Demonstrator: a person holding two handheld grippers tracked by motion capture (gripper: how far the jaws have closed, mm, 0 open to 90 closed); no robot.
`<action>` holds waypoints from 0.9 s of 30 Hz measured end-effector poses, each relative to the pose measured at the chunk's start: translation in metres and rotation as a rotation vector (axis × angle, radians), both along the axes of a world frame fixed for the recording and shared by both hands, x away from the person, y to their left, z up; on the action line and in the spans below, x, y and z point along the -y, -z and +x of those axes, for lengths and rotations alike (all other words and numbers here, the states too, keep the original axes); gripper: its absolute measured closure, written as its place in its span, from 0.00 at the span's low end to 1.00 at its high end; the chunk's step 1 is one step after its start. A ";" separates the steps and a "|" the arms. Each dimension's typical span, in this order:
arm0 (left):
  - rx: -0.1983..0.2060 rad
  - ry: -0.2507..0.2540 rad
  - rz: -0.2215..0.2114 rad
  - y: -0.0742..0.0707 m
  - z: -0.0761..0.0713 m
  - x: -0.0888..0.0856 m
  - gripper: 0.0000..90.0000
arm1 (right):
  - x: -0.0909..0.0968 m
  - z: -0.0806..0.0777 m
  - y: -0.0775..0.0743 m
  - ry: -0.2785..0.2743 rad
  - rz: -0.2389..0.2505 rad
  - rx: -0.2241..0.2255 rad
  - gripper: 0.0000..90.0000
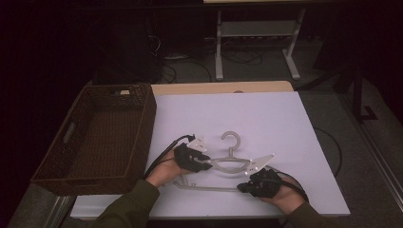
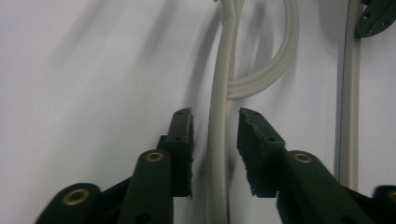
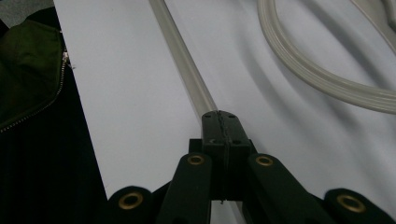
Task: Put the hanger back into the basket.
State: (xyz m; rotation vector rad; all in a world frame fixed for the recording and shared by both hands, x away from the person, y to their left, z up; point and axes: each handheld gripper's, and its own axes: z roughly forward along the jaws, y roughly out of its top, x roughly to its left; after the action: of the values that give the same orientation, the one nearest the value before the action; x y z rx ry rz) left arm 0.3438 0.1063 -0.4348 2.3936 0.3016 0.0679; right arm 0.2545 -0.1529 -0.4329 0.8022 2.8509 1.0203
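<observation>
Two claws worked at one pale grey plastic clothes hanger (image 1: 228, 164) lying low and centre on the white surface (image 1: 266, 118) in the high view, with a dark brown woven basket (image 1: 142, 123) at the left. The left claw (image 1: 205, 164) met the hanger's left shoulder; the right claw (image 1: 242, 188) met its bottom bar.

In the left gripper view, the left claw (image 2: 215, 149) straddled the hanger (image 2: 219, 130), pads not pressing.

In the right gripper view, the right claw (image 3: 219, 126) was clamped on the hanger's bar (image 3: 187, 65), beside a dark green sleeve (image 3: 28, 65).
</observation>
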 end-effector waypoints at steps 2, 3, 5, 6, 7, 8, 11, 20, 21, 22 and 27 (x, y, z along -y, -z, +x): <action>-0.003 -0.002 -0.004 -0.001 0.001 0.001 0.77 | 0.000 0.000 0.000 -0.001 0.000 0.001 1.00; -0.007 -0.001 -0.012 -0.001 0.002 0.001 0.81 | 0.000 0.000 0.000 0.000 0.001 -0.002 1.00; -0.008 -0.006 -0.017 -0.002 0.002 0.001 0.82 | 0.000 0.000 0.000 -0.001 0.000 0.000 1.00; -0.011 -0.002 -0.020 -0.002 0.002 0.001 0.85 | 0.000 0.001 0.000 -0.004 -0.002 0.002 1.00; -0.018 -0.001 -0.022 -0.002 0.002 0.001 0.87 | 0.000 0.000 0.000 -0.003 0.000 0.000 1.00; -0.016 0.000 -0.022 -0.002 0.002 0.001 0.88 | 0.000 0.001 0.000 -0.004 0.002 -0.001 1.00; -0.008 0.009 -0.016 -0.003 0.002 0.001 0.90 | 0.000 0.000 0.000 -0.001 0.001 -0.003 1.00; 0.013 0.027 -0.029 -0.007 0.000 0.000 0.92 | 0.004 0.000 -0.006 -0.003 0.051 0.004 0.97; 0.016 0.026 -0.033 -0.008 0.001 -0.001 0.92 | 0.005 0.001 -0.008 -0.001 0.074 0.006 0.95; 0.011 0.025 -0.035 -0.008 0.001 -0.001 0.92 | 0.005 0.001 -0.008 -0.001 0.074 0.006 0.95; 0.008 0.003 -0.033 -0.013 0.003 -0.005 0.92 | 0.014 0.001 -0.020 0.045 0.141 0.050 0.75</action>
State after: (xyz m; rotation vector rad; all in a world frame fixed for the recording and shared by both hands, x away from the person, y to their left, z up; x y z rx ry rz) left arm 0.3472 0.1118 -0.4221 2.3603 0.2932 0.0707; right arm 0.2559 -0.1665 -0.4134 0.8330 2.7315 1.2291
